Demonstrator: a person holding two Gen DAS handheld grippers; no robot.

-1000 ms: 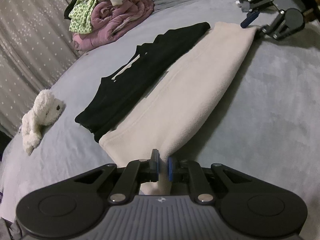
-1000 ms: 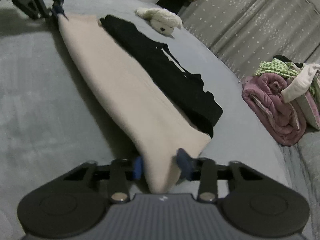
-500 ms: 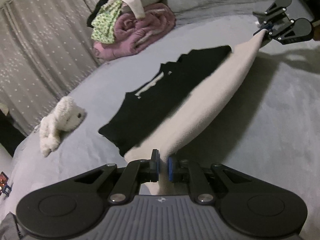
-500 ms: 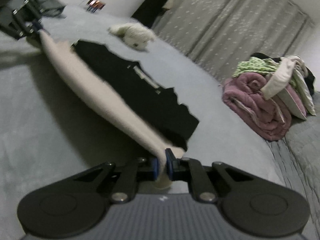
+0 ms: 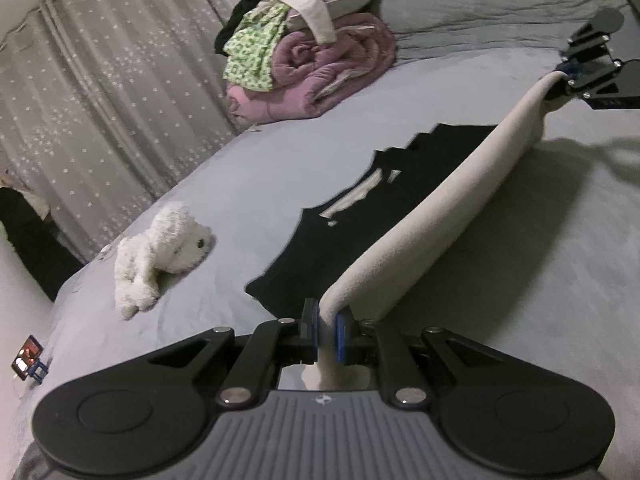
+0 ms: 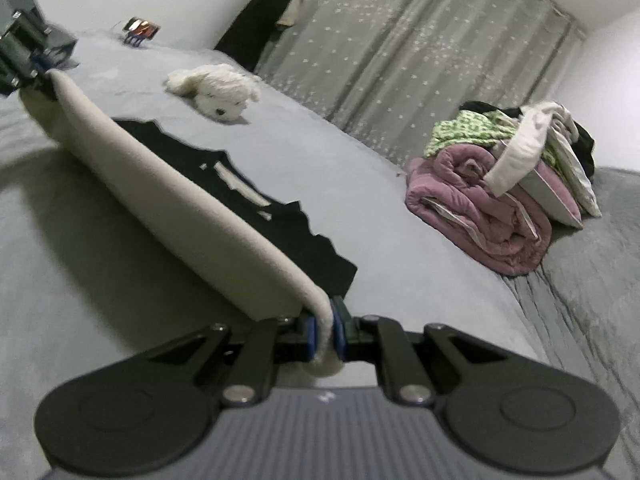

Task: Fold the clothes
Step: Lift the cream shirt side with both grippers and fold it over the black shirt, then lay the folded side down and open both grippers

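Observation:
A cream fleece garment (image 5: 432, 216) (image 6: 160, 196) hangs stretched in the air between my two grippers, above the grey bed. My left gripper (image 5: 328, 334) is shut on one end of it; my right gripper (image 6: 325, 334) is shut on the other end. Each gripper shows far off in the other's view: the right gripper (image 5: 570, 74) at the upper right, the left gripper (image 6: 38, 68) at the upper left. A black garment (image 5: 360, 216) (image 6: 256, 208) with a pale print lies flat on the bed just beyond the lifted cream one.
A white plush toy (image 5: 160, 248) (image 6: 218, 90) lies on the bed (image 5: 520, 320). A heap of clothes on a rolled mauve quilt (image 5: 320, 68) (image 6: 492, 208) stands at the far side. Dotted curtains (image 6: 420, 52) hang behind. A small gadget (image 5: 27, 358) sits by the bed's edge.
The right gripper closed on the cream garment's end, and both grippers rose, lifting it off the bed into a taut band. The black garment stayed flat.

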